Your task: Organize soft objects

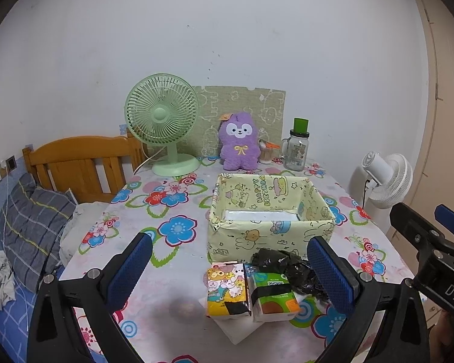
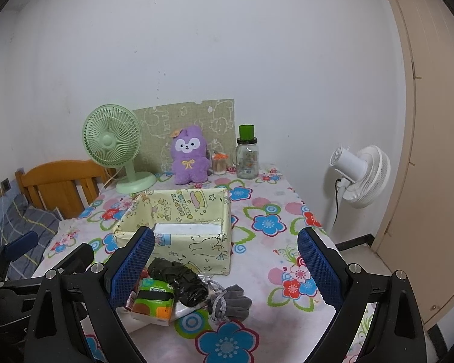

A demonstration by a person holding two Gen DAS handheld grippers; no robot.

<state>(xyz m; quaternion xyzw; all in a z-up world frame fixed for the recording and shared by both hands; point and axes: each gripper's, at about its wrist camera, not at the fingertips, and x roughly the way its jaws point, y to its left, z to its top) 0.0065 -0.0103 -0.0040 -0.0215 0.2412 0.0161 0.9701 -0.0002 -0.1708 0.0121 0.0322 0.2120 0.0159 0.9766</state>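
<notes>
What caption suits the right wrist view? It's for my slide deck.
Open right gripper hovers over tissue packs, black bag and grey gloves before the empty yellow box.

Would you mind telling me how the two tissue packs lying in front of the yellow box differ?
The yellow tissue pack carries cartoon animals; the green tissue pack shows a QR code and orange patches. The yellow one lies clear, the green one touches the black bag. Both lie flat with a black band across.

A glossy, crinkled black plastic bag (image 1: 287, 267) is catching light beside two shiny plastic-wrapped tissue packs (image 1: 251, 292). A fuzzy grey knitted glove (image 2: 234, 301) is looking matt on the smooth floral tablecloth (image 2: 266, 220). A paper-covered pale yellow cartoon box (image 1: 269, 236) is showing wrinkles. Blue gripper pads (image 1: 133, 267) are appearing rough, textured rubber.
</notes>
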